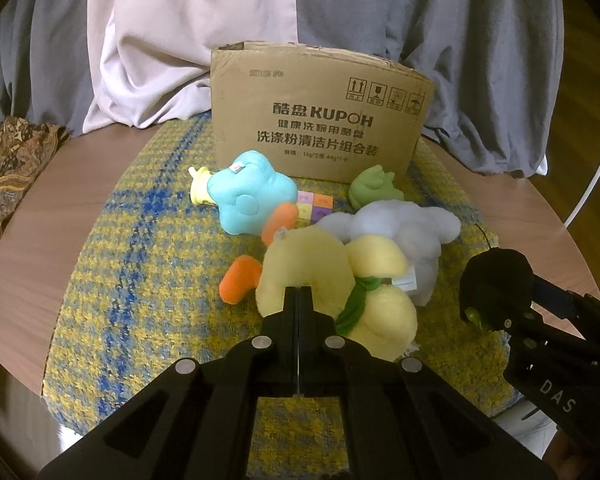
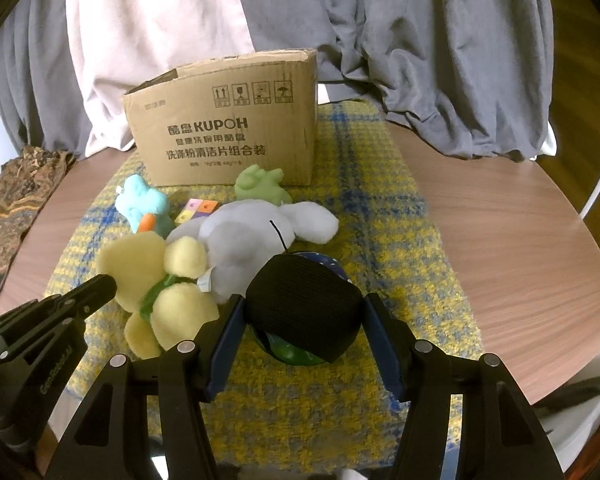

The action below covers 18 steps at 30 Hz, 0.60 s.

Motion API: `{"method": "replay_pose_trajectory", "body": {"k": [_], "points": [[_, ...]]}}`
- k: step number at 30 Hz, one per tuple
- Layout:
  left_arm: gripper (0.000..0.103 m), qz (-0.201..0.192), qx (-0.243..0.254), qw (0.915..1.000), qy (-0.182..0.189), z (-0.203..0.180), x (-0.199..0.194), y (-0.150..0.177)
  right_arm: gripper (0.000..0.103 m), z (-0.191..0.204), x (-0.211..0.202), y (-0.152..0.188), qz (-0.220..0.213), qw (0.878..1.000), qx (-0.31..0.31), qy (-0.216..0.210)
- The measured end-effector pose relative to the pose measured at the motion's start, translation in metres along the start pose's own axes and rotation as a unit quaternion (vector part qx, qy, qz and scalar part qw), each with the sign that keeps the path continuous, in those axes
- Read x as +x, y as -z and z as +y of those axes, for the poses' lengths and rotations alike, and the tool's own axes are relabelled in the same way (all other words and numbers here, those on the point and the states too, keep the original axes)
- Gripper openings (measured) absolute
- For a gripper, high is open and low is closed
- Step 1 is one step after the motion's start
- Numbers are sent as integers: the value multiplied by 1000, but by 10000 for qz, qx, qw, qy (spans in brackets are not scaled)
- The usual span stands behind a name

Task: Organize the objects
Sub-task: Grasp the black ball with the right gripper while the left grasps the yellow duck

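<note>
An open cardboard box (image 1: pixel 320 120) (image 2: pixel 228 132) stands at the back of a yellow-blue woven mat (image 1: pixel 148 272) (image 2: pixel 380 216). In front of it lie a yellow plush duck (image 1: pixel 332 276) (image 2: pixel 160 280), a white plush (image 1: pixel 404 228) (image 2: pixel 252 236), a blue star plush (image 1: pixel 248 192) (image 2: pixel 140 200), a green plush (image 1: pixel 372 188) (image 2: pixel 260 186) and a coloured cube (image 1: pixel 316 208) (image 2: pixel 198 210). My left gripper (image 1: pixel 298 292) (image 2: pixel 100 286) is shut and empty, at the duck. My right gripper (image 2: pixel 304 312) is shut on a black mesh ball with a green underside (image 2: pixel 304 304) (image 1: pixel 496 284).
The mat lies on a round wooden table (image 1: pixel 60 216) (image 2: pixel 520 240). Grey and pale curtains (image 1: pixel 340 8) hang behind. A patterned brown cloth (image 1: pixel 8 168) (image 2: pixel 16 200) lies at the left edge. A white curved rim (image 1: pixel 596 168) runs at the right.
</note>
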<state>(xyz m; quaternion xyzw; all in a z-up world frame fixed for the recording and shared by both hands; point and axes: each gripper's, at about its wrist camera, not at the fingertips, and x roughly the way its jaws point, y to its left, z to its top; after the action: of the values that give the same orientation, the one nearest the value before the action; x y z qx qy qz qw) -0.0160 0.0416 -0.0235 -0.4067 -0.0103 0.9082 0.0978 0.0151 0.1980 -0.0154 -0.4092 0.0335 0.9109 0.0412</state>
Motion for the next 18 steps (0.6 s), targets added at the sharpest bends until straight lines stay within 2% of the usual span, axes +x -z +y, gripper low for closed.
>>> {"method": "replay_pose_trajectory", "body": {"k": [7, 10, 12, 14, 18], "points": [[4, 123, -5, 9999, 26, 0, 1, 5, 59, 0, -2, 1, -1, 10000, -12, -4], [23, 168, 23, 9999, -13, -1, 2, 8, 59, 0, -2, 2, -1, 10000, 8, 0], [44, 169, 46, 9998, -47, -1, 2, 10, 59, -1, -2, 3, 3, 10000, 29, 5], [48, 188, 106, 9997, -67, -3, 2, 13, 59, -3, -2, 4, 6, 10000, 43, 18], [48, 345, 138, 9993, -42, -4, 9, 18, 59, -4, -2, 6, 14, 10000, 42, 40]]}}
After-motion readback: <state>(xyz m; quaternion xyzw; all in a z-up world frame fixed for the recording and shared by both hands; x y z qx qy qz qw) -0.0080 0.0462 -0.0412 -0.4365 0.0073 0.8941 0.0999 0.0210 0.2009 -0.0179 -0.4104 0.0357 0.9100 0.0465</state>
